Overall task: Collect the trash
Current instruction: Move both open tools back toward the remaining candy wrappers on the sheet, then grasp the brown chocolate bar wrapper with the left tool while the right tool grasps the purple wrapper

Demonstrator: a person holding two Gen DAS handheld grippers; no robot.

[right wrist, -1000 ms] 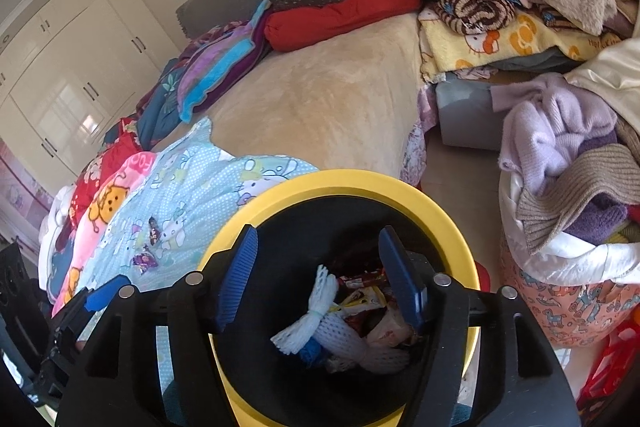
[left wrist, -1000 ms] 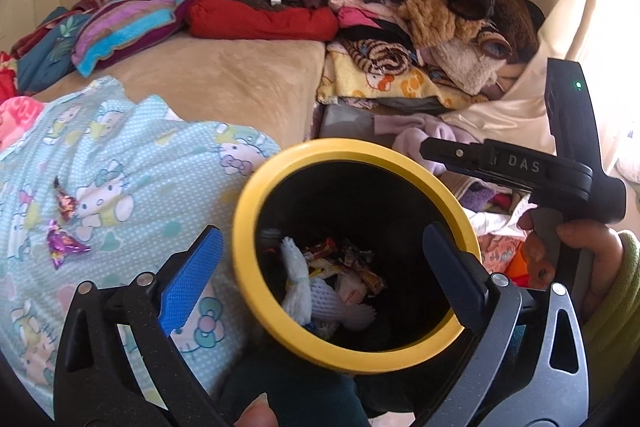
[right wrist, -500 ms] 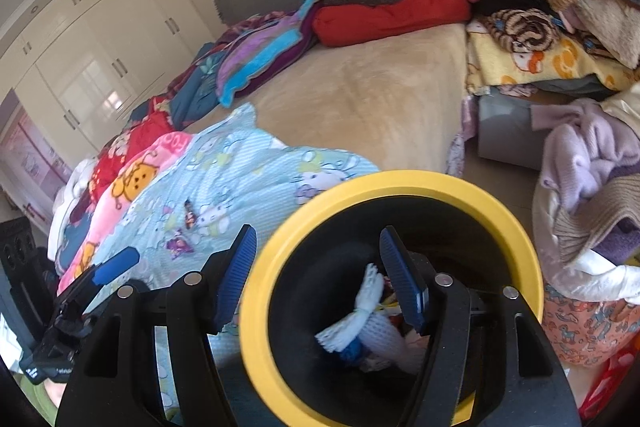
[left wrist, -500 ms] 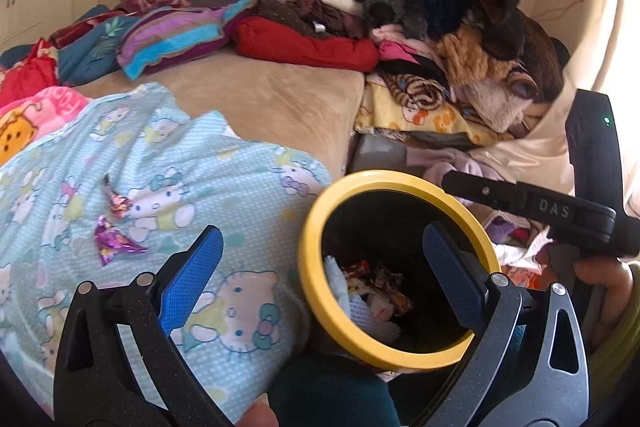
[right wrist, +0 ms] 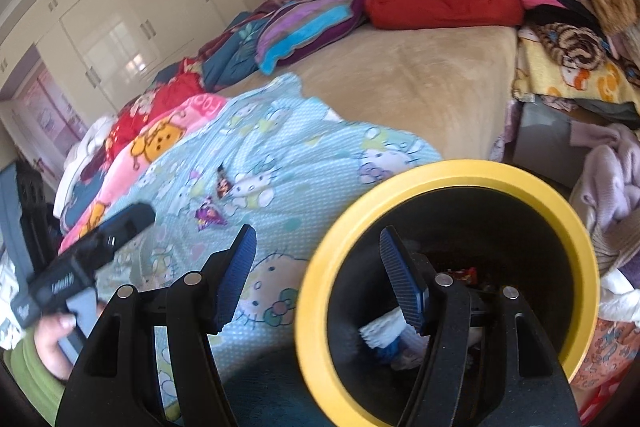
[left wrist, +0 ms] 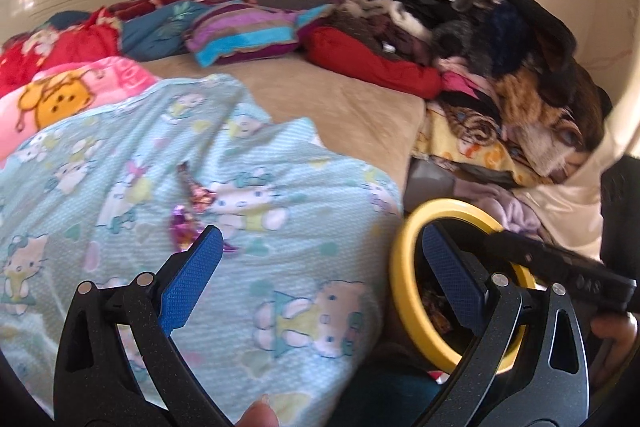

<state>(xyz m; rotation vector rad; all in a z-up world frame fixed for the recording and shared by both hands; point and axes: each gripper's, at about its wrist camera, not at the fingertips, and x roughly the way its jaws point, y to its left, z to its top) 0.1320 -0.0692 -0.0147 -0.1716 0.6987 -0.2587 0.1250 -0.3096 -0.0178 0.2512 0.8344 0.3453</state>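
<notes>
Tools (left wrist: 320, 267) gape; bin (right wrist: 440, 175) holds wrappers (right wrist: 462, 273).

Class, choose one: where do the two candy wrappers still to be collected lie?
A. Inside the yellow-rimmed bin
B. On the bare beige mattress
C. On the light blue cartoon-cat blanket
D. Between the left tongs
C: both candy wrappers lie on the light blue blanket, outside the bin.

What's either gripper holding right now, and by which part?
Nothing. Left gripper and right gripper are both open with bare fingers; the candy wrappers lie loose on the blanket.
</notes>
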